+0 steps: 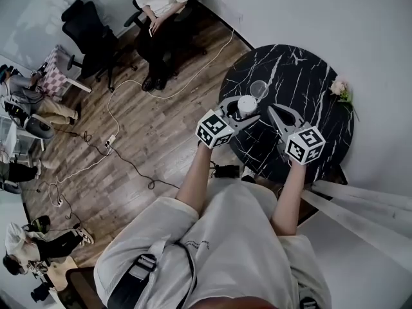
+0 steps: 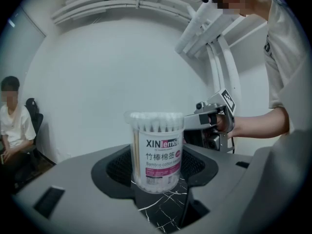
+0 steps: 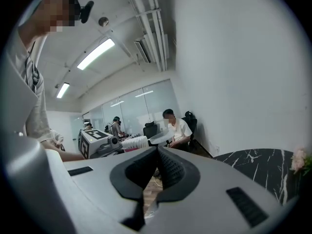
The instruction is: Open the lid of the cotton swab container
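The cotton swab container (image 1: 247, 103) (image 2: 156, 152), a clear tub full of white-tipped swabs with its top uncovered, stands on the black marble table (image 1: 322, 108). My left gripper (image 1: 241, 113) (image 2: 157, 164) is shut on its sides, holding it upright. The clear round lid (image 1: 259, 90) (image 3: 161, 137) hangs tilted just beyond the tub at the height of its top. My right gripper (image 1: 270, 109) (image 3: 157, 150) is shut with its tips at the lid's rim. In the left gripper view the right gripper (image 2: 192, 122) reaches in beside the tub's top.
A pink flower (image 1: 339, 87) (image 3: 298, 161) lies near the table's far right edge. On the wooden floor to the left are cables (image 1: 109, 140), a black office chair (image 1: 87, 28) and a seated person (image 1: 158, 11). A white wall stands behind the table.
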Motion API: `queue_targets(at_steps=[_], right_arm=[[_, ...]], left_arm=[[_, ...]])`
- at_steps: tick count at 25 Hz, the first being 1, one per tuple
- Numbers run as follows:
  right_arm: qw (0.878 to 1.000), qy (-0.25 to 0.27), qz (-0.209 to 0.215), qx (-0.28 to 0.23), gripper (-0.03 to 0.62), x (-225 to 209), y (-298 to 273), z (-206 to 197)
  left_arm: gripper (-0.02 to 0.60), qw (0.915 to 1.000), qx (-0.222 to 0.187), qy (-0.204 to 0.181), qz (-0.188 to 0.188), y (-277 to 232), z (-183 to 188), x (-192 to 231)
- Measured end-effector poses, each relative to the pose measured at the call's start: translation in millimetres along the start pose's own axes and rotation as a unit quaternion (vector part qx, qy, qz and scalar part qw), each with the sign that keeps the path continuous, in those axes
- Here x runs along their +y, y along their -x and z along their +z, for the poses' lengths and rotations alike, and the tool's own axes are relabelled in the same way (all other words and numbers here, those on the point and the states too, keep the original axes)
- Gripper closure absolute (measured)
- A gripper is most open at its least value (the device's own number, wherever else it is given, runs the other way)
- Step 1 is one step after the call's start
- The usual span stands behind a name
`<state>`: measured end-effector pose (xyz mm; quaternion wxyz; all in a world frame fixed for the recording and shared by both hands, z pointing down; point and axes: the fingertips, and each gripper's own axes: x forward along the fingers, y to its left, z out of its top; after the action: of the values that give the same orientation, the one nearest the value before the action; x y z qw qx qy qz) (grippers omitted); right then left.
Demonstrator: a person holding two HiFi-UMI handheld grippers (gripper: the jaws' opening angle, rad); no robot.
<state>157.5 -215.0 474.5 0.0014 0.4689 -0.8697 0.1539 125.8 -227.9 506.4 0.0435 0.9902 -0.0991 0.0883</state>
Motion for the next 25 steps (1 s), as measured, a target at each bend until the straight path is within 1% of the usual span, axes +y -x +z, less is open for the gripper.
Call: queue_targets(at_steps=[4,12,18,21,25], right_arm=[[1.000,0.004,0.001,-0.005,0.560,-0.6,-2.3,5.0],[1.000,0.012,0.009,-0.007,0.560,-1.2,-13.4,12.4],[1.000,0.007,0.026,-0.010,0.560,0.1,-19.3,13.0],[0.999,0.005,0.034,-0.010,0.560,-0.3,-24.6,15.9],[0.999,0.009,0.041,-0.005,0.560,-2.1,-32.2,16.1]], left_arm=[[0.317,0.9999,0.009,-0.012,-0.001,-0.8,1.1,2.0],[0.316,0.9998,0.010,-0.018,0.001,2.0,4.8,12.3],[0.316,0.9999,0.002,-0.013,0.005,7.3,4.9,14.0],[0.316,0.9999,0.000,-0.003,0.011,11.8,9.1,22.2],[0.317,0.9998,0.002,-0.003,0.019,13.1,9.8,27.7]])
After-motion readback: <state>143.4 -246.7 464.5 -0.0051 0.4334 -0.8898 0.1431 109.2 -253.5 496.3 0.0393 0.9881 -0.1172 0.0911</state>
